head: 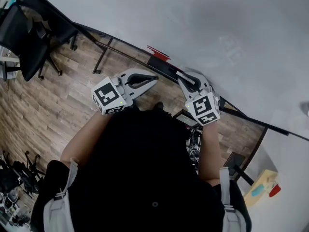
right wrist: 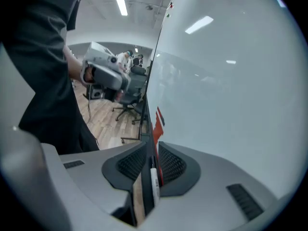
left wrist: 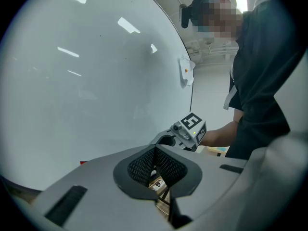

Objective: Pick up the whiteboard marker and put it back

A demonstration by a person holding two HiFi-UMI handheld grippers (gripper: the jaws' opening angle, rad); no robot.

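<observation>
Right gripper view: right tongs (right wrist: 153, 153) stand apart, the marker (right wrist: 154, 186) loose in the gap between them, lying beside the dark ledge (right wrist: 146, 189) under the whiteboard (right wrist: 231, 90). Left tongs (left wrist: 155, 150) are pressed together, empty.

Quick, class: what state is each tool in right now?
Left tool: closed, nothing in it.
Right tool: open; the whiteboard marker shows between its jaws, but the pads are not pressing on it.

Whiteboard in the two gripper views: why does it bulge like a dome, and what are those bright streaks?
Left gripper view: the wide-angle lens bends the whiteboard; the streaks are reflected ceiling lights. Right gripper view: same bulge, fewer streaks. Head view: straight edge, no glare.
</observation>
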